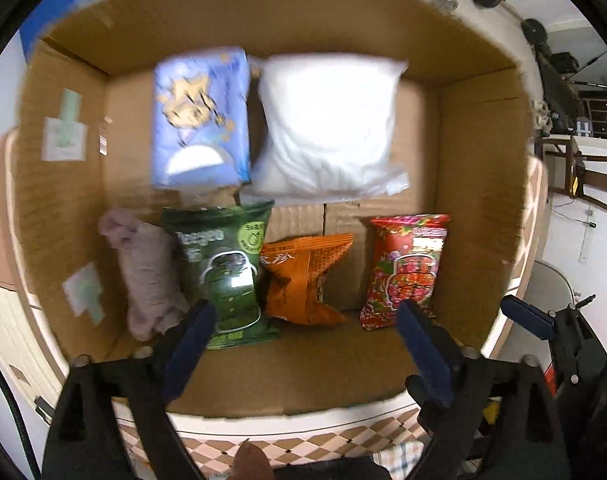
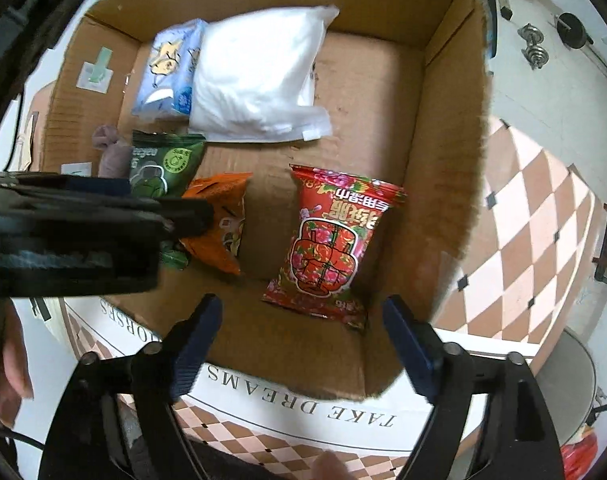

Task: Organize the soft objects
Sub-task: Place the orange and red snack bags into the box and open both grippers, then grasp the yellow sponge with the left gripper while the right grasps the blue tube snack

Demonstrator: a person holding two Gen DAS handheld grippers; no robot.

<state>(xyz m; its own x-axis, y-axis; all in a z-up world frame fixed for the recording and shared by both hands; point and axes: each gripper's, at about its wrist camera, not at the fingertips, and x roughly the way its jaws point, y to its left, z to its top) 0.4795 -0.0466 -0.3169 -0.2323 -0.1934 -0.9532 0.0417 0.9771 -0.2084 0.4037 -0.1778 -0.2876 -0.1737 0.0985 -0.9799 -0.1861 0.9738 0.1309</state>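
Six soft items sit inside the cardboard box [image 1: 479,160], all on its floor. Left gripper [image 1: 305,318] hovers over the near edge, jaws spread wide, holding nothing. Just ahead of its left finger: green snack bag [image 1: 223,272], with a grey rolled cloth [image 1: 147,272] touching it on the left side. Orange snack bag [image 1: 303,276] lies dead ahead between the fingers, crumpled and overlapping the green one. Red flowered packet [image 1: 407,268] is just ahead of the right finger, apart from the orange bag. Further ahead, against the far wall: blue tissue pack [image 1: 201,116] and white pillow-like bag [image 1: 327,124], side by side and touching.

Right gripper [image 2: 301,318] also wide open and empty, hanging over the near right corner of the box [image 2: 443,120]. Red packet [image 2: 331,240] is directly ahead between its fingers. Left gripper's body shows at its left, over the orange bag [image 2: 223,224]. Box rests on a checkered tablecloth [image 2: 535,216].
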